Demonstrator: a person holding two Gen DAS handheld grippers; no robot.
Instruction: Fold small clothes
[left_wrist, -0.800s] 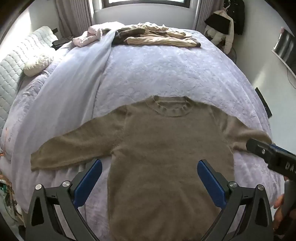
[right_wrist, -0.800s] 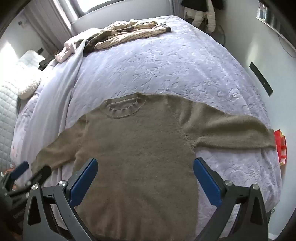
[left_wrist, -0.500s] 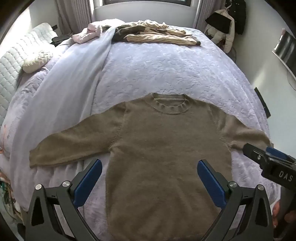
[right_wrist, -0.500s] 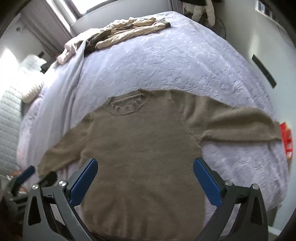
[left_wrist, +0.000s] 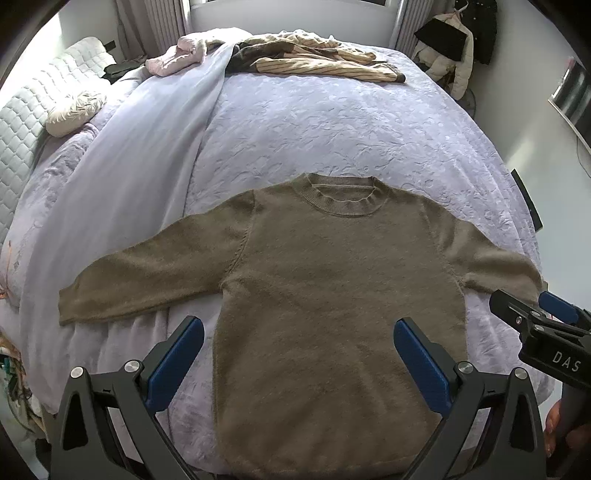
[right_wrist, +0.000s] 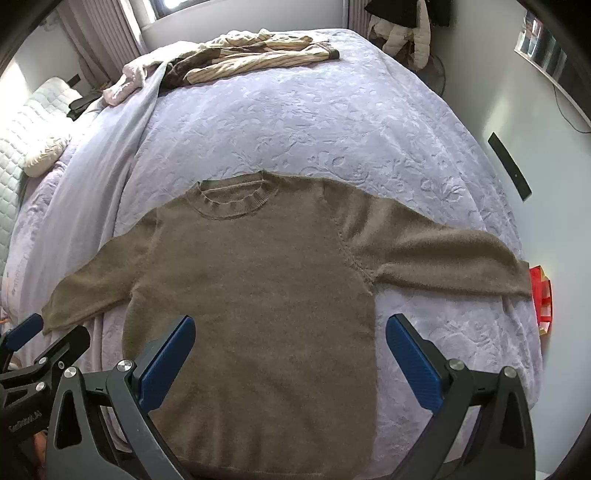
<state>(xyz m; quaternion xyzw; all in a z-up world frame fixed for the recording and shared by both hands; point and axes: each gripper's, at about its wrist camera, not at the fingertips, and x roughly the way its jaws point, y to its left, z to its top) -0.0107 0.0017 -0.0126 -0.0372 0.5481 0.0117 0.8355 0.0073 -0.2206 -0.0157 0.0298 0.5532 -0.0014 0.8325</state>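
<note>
A small brown knit sweater (left_wrist: 332, 280) (right_wrist: 258, 295) lies flat on the lilac bedspread, front up, collar away from me, both sleeves spread sideways. My left gripper (left_wrist: 299, 328) hovers above the sweater's lower left part, open, nothing between its blue pads. My right gripper (right_wrist: 290, 326) hangs over the sweater's lower right part, open and empty too. In the left wrist view the right gripper (left_wrist: 546, 314) shows at the right edge by the right cuff. In the right wrist view the left gripper (right_wrist: 37, 343) shows at the lower left by the left cuff.
The bed (left_wrist: 332, 122) fills both views. A pile of clothes (left_wrist: 306, 59) lies at its far end, with a pink garment (left_wrist: 173, 59) beside it. A pale blue sheet (left_wrist: 140, 155) runs down the left side. A pillow (left_wrist: 74, 110) sits far left. Jackets (left_wrist: 454, 48) hang at the back right.
Both grippers have drifted slightly, so the sweater sits a little differently in each view. Their jaws stay wide and the sweater has not moved.
</note>
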